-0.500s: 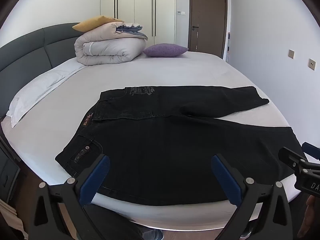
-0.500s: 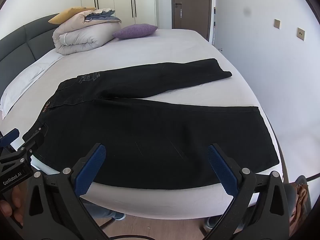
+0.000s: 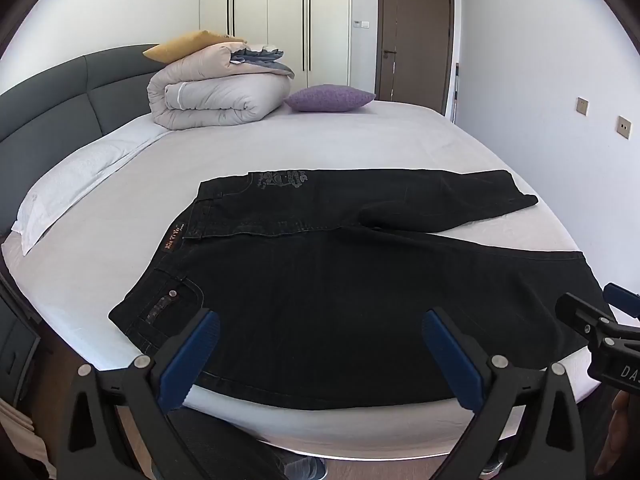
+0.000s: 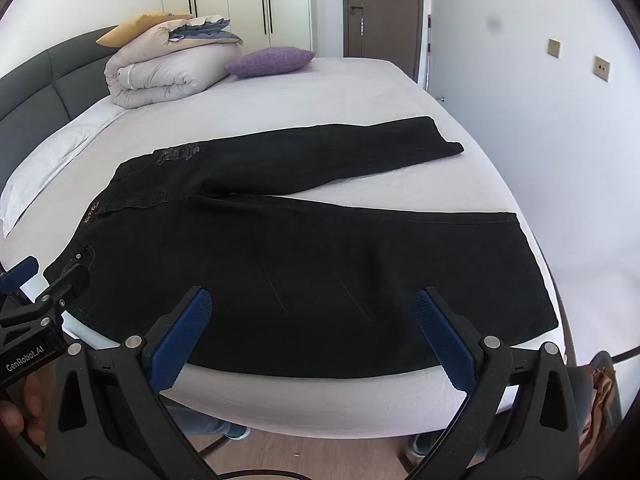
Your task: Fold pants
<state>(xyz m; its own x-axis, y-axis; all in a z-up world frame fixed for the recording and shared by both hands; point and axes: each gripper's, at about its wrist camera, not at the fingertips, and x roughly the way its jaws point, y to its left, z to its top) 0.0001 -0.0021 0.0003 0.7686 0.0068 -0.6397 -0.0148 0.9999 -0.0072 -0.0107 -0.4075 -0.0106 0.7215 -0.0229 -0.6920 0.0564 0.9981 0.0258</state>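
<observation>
Black pants point(image 3: 340, 280) lie spread flat on the white bed point(image 3: 360, 140), waistband to the left, two legs running right and splayed apart. They also show in the right wrist view point(image 4: 300, 264). My left gripper point(image 3: 320, 320) is open and empty, just above the near edge of the pants by the waist. My right gripper point(image 4: 312, 300) is open and empty above the near leg. The right gripper shows at the left view's right edge point(image 3: 592, 320); the left gripper shows at the right view's left edge point(image 4: 44, 280).
A folded duvet point(image 3: 216, 96), a yellow pillow point(image 3: 188, 42) and a purple cushion point(image 3: 328, 98) sit at the far end of the bed. A white pillow point(image 3: 80, 176) lies left by the grey headboard point(image 3: 48, 112). The bed's near edge drops to wood floor point(image 4: 320, 456).
Both grippers have edged slightly; the view is almost the same. The pants have not moved.
</observation>
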